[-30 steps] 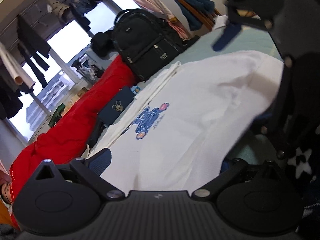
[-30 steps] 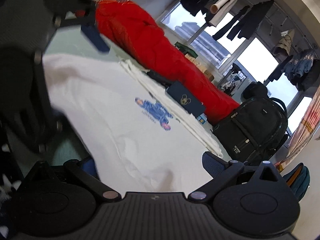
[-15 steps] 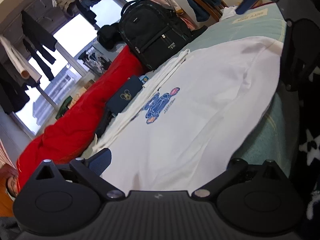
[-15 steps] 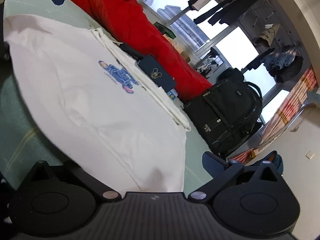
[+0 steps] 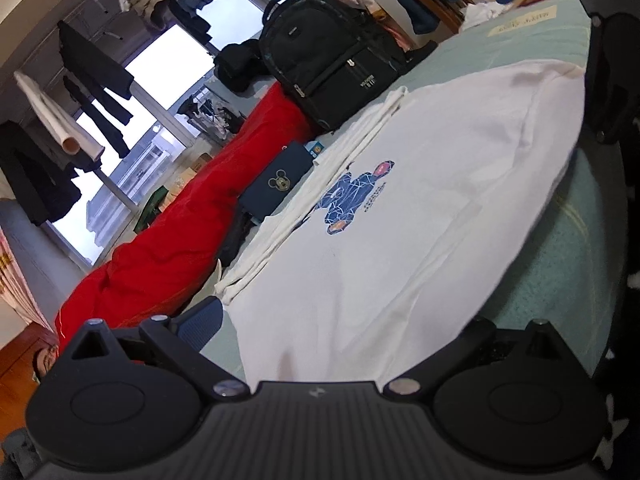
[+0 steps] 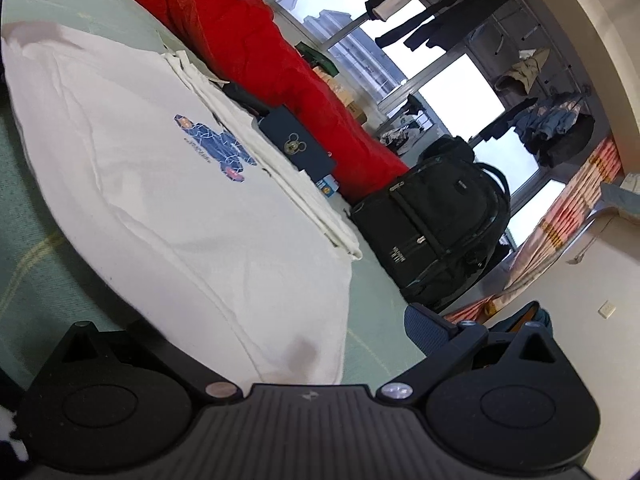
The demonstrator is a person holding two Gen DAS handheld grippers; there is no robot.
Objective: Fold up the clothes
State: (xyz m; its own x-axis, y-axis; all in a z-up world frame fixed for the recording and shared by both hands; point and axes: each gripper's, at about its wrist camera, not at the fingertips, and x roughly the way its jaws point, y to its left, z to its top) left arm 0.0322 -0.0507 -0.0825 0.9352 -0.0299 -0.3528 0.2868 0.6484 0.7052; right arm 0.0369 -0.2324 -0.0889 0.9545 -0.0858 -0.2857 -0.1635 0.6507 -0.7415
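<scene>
Your left tool (image 5: 320, 344) spread wide over the shirt (image 5: 420, 216) hem, your right tool (image 6: 304, 344) likewise apart, shirt flat on the bed (image 5: 560, 260), backpack (image 5: 336, 64) beyond.

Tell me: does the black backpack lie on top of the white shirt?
No. The black backpack stands beyond the white shirt, on the green bed cover.

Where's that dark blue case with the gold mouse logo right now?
The dark blue case lies on the bed at the far side of the white sweatshirt, wedged between it and the red duvet, near the black backpack.
</scene>
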